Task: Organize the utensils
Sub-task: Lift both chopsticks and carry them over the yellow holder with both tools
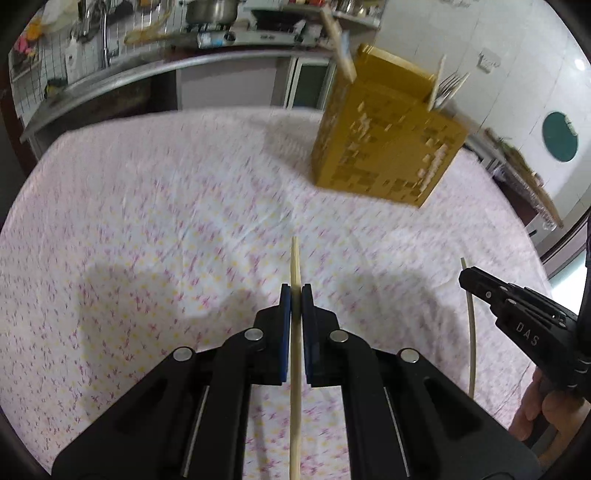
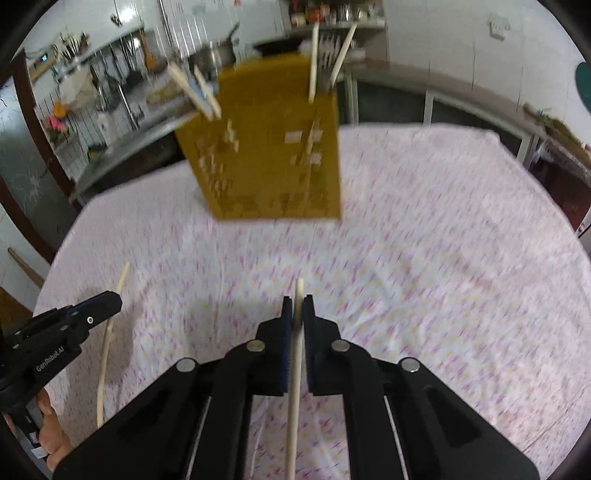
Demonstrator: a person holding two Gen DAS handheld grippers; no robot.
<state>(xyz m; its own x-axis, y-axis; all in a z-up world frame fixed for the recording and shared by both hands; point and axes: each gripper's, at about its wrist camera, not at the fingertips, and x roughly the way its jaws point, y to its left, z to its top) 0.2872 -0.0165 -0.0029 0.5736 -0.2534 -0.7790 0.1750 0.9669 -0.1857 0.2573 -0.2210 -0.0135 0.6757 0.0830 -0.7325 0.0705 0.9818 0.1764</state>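
Observation:
My left gripper (image 1: pixel 296 290) is shut on a pale chopstick (image 1: pixel 295 258) that runs along its fingers, above the table. My right gripper (image 2: pixel 298 300) is shut on a second pale chopstick (image 2: pixel 299 291) the same way. Each gripper shows in the other's view, the right gripper (image 1: pixel 466 275) with its chopstick (image 1: pixel 471 332), the left gripper (image 2: pixel 114 301) with its chopstick (image 2: pixel 110 332). A yellow perforated utensil holder (image 1: pixel 384 147) stands far ahead; it also shows in the right wrist view (image 2: pixel 266 147). It holds forks (image 2: pixel 327 55), upright chopsticks (image 2: pixel 314 59) and leaning utensils (image 2: pixel 195 92).
The table is covered with a white cloth with pink and yellow specks (image 1: pixel 166 206). Beyond it stands a kitchen counter (image 1: pixel 147 70) with a stove, a pot (image 1: pixel 210 11) and a sink tap. A white tiled wall (image 1: pixel 498 55) is at the right.

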